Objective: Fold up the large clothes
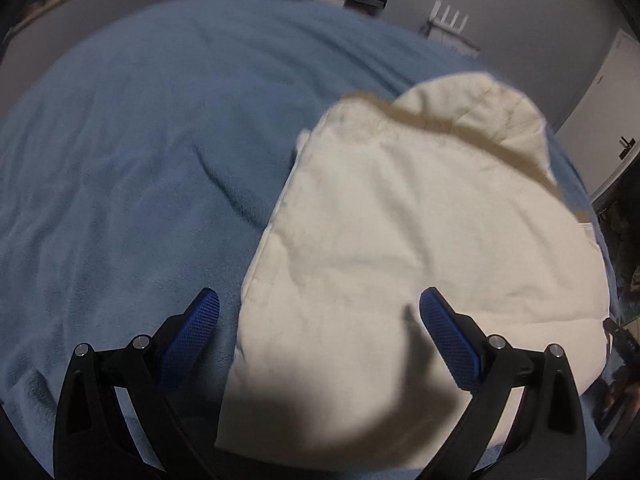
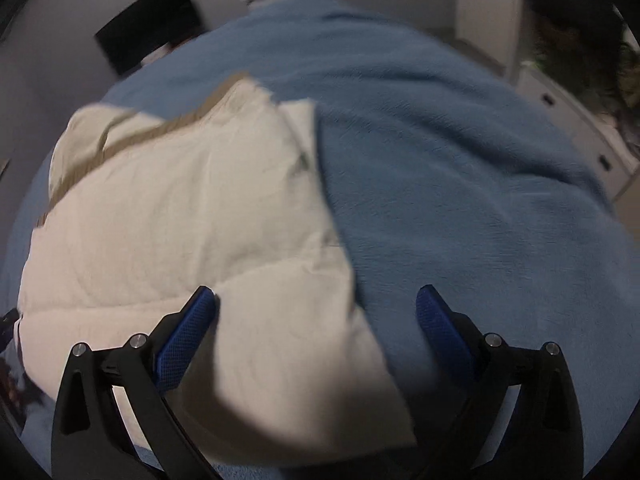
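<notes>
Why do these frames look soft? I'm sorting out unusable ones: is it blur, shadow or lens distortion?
Left wrist view: fisheye bulge, slight motion smear on the cream garment, and a dark shadow between the left gripper's open fingers. Right wrist view: stronger smear across garment and blue blanket, with shadow below the right gripper.

**Cream garment on the blue bed**

We see a bed [image 1: 140, 140] covered by a fuzzy blue blanket [image 2: 460, 160], lightly creased. Directly on the blanket lies a folded cream garment [image 1: 400, 240] with a tan band along its far edge.
</notes>
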A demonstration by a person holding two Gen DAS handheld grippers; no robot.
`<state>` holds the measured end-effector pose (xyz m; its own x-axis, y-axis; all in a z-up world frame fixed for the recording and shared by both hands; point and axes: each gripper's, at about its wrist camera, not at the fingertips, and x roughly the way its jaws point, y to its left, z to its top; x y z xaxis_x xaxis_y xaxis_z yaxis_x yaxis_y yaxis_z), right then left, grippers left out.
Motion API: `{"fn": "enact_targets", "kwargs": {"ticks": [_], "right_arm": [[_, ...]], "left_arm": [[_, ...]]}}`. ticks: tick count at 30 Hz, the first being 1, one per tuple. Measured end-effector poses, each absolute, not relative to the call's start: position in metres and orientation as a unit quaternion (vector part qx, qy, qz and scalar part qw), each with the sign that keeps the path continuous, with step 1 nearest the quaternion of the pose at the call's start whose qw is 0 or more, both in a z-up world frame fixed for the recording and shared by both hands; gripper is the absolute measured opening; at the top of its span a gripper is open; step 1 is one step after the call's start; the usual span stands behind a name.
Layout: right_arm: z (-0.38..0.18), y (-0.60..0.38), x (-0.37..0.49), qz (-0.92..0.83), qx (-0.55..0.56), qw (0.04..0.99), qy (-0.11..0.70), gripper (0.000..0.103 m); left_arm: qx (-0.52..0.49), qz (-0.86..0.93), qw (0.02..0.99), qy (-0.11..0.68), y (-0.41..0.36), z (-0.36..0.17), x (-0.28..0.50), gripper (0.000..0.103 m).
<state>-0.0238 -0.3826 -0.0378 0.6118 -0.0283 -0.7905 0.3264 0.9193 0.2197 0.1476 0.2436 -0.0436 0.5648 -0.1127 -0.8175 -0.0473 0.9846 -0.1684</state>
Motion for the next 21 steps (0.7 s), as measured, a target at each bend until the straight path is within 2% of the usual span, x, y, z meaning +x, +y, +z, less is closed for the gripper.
{"fn": "enact_targets", "kwargs": {"ticks": [3, 6, 12, 16, 21], "right_arm": [[-0.015, -0.357, -0.056, -0.087, 0.169, 0.902, 0.387, 0.095], [-0.004, -0.324, -0.084, -0.074, 0.148, 0.911, 0.379, 0.095], [-0.009, -0.253, -0.131, -0.037, 0.075, 0.916, 0.392, 0.095], [-0.012, -0.219, -0.158, -0.032, 0.026, 0.922, 0.385, 0.095], [-0.009, -0.223, -0.171, -0.037, 0.046, 0.924, 0.377, 0.095]], "left_arm": [[-0.048, -0.036, 0.9, 0.432, 0.21, -0.027, 0.117, 0.097], [-0.016, -0.056, 0.908, 0.414, 0.175, -0.018, 0.075, 0.097], [0.045, -0.073, 0.896, 0.436, 0.125, -0.046, 0.008, 0.097], [0.044, -0.081, 0.897, 0.433, 0.121, -0.047, -0.019, 0.097], [0.027, -0.068, 0.894, 0.442, 0.133, -0.045, -0.031, 0.097]]}}
